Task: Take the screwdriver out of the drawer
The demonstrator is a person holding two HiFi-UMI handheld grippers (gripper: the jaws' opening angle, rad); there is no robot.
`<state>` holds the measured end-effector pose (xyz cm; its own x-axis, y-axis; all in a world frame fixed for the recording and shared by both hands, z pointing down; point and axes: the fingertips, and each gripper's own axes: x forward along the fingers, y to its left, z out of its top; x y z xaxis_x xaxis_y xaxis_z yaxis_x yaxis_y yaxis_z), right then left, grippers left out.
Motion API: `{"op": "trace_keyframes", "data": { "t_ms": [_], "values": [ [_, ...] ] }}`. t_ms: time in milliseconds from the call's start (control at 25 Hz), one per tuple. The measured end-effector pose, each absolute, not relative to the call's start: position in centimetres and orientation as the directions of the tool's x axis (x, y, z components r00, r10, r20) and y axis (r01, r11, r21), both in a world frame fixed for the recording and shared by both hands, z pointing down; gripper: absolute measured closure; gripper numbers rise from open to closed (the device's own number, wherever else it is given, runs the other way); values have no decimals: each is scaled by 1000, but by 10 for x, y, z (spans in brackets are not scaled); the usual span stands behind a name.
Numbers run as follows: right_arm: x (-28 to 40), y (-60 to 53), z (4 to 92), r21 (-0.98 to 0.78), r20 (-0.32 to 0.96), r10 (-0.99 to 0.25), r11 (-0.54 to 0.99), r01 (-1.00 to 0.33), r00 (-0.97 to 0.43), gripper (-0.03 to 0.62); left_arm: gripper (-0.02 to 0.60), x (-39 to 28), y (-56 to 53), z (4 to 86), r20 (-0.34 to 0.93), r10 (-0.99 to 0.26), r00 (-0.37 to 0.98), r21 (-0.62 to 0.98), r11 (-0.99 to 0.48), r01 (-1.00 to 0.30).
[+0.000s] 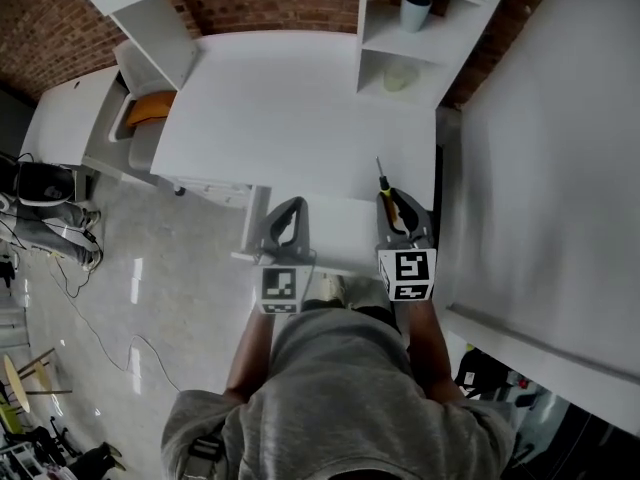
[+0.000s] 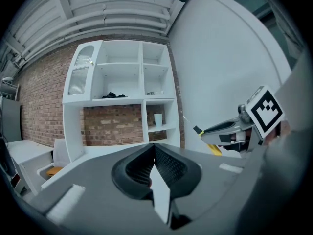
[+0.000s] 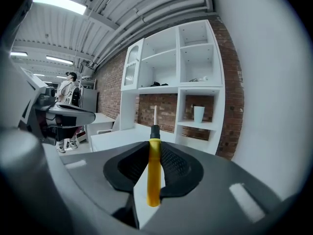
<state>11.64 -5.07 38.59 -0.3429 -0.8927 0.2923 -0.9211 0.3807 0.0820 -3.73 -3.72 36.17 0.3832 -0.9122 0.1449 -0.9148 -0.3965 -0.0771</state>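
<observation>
The screwdriver (image 1: 388,190) has a yellow handle, a black collar and a thin metal shaft. My right gripper (image 1: 392,200) is shut on its handle, shaft pointing away from me over the white desk (image 1: 290,108). In the right gripper view the screwdriver (image 3: 154,170) stands between the pads of the right gripper (image 3: 154,143), its tip out past them. My left gripper (image 1: 290,206) hangs beside it at the left, shut with nothing in it; its tips (image 2: 154,148) meet. A white drawer (image 1: 340,230) seems pulled out below the desk's front edge, between the two grippers.
A white shelf unit (image 1: 440,38) stands at the desk's back right with a cup (image 1: 415,8) and a pale bowl (image 1: 397,76). A large white panel (image 1: 540,168) lies close on the right. An orange thing (image 1: 150,106) sits at the left. Cables (image 1: 70,268) lie on the floor.
</observation>
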Motion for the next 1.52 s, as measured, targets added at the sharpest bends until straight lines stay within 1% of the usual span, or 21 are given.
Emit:
{"op": "trace_keyframes", "data": {
  "t_ms": [520,800,1520],
  "values": [
    [163,-11,372,97,240,-941,266,-959,-237,517,569,12,-32,360,145,-852,503,-97,-518,-850],
    [182,3,370,101,228,-954,221,-970,-193,517,569,29,-30,362,136,-831,540,-107,-554,-826],
    [192,1,375,104,244,-952,215,-971,-184,519,569,37,-32,363,157,-826,541,-105,-559,-823]
  ]
}}
